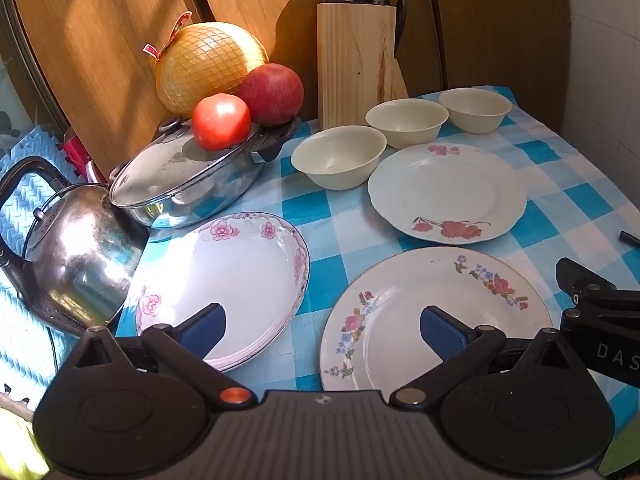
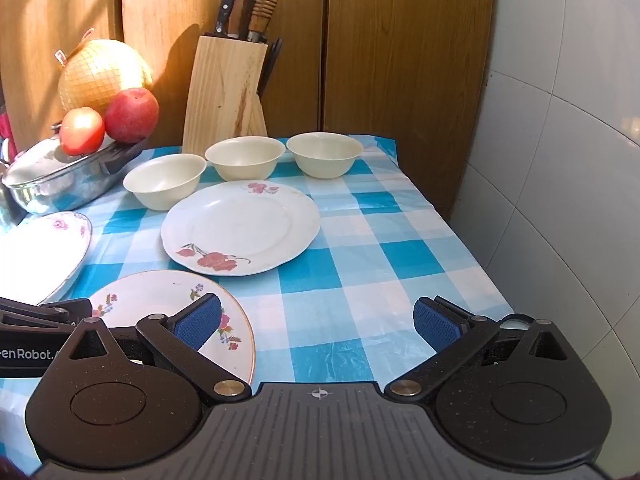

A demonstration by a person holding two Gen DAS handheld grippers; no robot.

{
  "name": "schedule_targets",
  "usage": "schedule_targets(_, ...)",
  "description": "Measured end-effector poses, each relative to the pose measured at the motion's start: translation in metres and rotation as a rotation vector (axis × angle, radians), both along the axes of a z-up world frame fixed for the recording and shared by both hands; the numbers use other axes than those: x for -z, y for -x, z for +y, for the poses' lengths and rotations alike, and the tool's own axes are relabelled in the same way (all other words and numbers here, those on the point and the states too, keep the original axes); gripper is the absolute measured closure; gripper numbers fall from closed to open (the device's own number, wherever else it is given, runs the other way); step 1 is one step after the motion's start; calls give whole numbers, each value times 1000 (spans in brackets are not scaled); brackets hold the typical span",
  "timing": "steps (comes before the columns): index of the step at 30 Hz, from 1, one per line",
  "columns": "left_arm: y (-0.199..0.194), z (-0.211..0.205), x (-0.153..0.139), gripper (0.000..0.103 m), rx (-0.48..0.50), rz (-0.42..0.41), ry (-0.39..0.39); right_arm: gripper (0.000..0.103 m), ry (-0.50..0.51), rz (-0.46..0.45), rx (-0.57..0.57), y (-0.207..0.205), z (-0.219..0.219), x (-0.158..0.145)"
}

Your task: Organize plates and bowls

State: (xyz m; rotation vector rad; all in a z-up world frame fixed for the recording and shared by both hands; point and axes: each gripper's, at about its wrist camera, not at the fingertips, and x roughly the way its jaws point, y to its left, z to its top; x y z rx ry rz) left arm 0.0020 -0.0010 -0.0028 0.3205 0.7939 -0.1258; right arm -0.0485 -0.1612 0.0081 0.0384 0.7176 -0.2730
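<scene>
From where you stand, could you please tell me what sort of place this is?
Most likely a home kitchen. A wooden knife block stands against wooden cabinet doors, a lidded steel pot and a kettle sit at the left, and plates and bowls are spread over a blue checked tablecloth.

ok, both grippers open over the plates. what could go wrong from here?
1. The tomato and apple sit loose on the tilted pot lid; a nudge while reaching the oval dish could roll them off.
2. The near bowl sits close to the red-flower plate; lifting that plate may knock it.
3. The left gripper and right gripper are close; they might collide.
</scene>
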Motion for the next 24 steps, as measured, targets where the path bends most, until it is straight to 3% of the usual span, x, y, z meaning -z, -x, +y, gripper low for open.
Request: schedule_targets(24, -1, 3, 2, 4, -10, 20, 17, 0, -1, 1, 1, 0, 1, -1)
